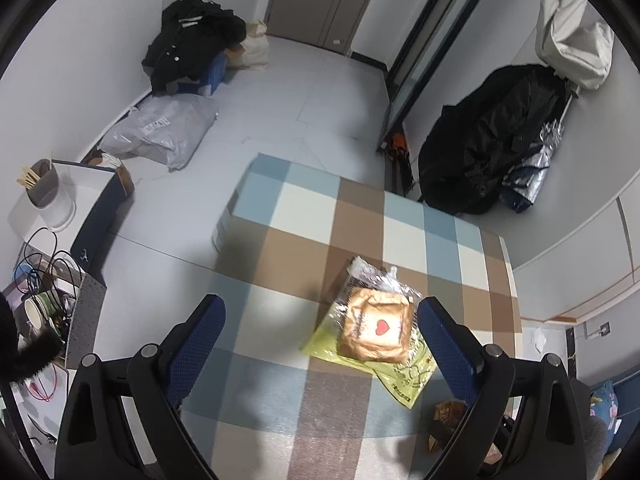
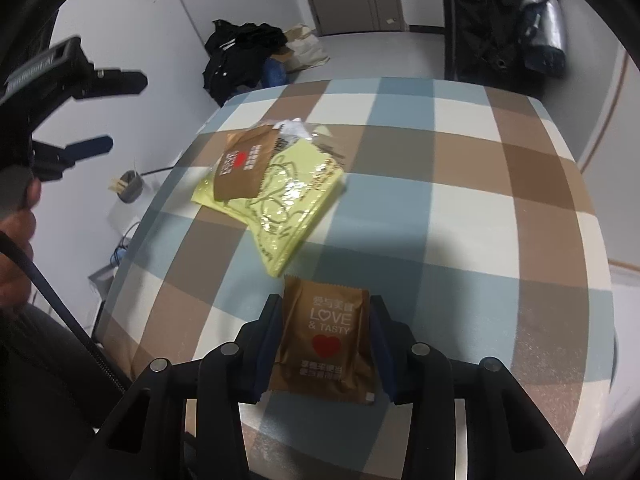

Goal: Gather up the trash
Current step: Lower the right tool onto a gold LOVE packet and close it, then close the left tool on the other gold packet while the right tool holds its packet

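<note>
On the checked tablecloth (image 2: pixel 460 208) a brown snack packet (image 2: pixel 326 340) with a red heart sits between the fingers of my right gripper (image 2: pixel 326 312); both pads touch its side edges. Further back lies a yellow-green wrapper (image 2: pixel 296 200) with a second brown heart packet (image 2: pixel 242 172) and a clear crumpled wrapper (image 2: pixel 294 128) on it. In the left wrist view that pile shows as the heart packet (image 1: pixel 376 328) on the yellow-green wrapper (image 1: pixel 404 380). My left gripper (image 1: pixel 320 308) hovers open over the cloth, its right finger beside that packet, nothing between the pads. The left gripper (image 2: pixel 124 112) is also visible from the right wrist.
The table's left edge (image 1: pixel 224 216) drops to a grey floor. A box with cables and paper cups (image 1: pixel 44 304) stands left of the table, a cup of wooden sticks (image 1: pixel 40 184) behind it. Black clothes (image 1: pixel 192 40) and a grey parcel bag (image 1: pixel 160 132) lie by the wall.
</note>
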`<action>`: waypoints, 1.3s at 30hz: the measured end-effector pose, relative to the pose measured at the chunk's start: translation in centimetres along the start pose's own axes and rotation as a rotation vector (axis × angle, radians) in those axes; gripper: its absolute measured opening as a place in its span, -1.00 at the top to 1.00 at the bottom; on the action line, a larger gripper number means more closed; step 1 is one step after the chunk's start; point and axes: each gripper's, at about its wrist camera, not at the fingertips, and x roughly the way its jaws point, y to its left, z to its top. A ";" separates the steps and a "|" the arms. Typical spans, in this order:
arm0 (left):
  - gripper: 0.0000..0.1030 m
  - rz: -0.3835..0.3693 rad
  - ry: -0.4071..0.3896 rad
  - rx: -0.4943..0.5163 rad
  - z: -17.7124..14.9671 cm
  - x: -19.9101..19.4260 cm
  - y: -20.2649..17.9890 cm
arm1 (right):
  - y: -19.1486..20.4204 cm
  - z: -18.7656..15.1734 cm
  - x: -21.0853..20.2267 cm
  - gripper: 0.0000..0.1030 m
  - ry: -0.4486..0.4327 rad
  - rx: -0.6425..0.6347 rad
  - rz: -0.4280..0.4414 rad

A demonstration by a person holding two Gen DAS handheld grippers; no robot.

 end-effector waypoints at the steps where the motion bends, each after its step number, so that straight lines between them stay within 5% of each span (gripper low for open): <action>1: -0.84 -0.004 0.008 0.006 -0.1 0.2 -0.3 | -0.3 0.0 -0.1 0.20 -0.002 0.008 0.004; 21: -0.84 0.040 0.187 0.083 -2.0 6.8 -3.0 | -1.8 -0.4 0.0 0.20 -0.032 -0.004 0.015; 31: -0.84 0.079 0.215 0.098 -2.2 8.1 -3.1 | -2.1 -0.2 0.2 0.20 -0.041 0.007 0.034; 39: -0.41 0.091 0.200 0.140 -2.1 8.1 -3.4 | -2.1 -0.2 0.2 0.20 -0.039 0.019 0.041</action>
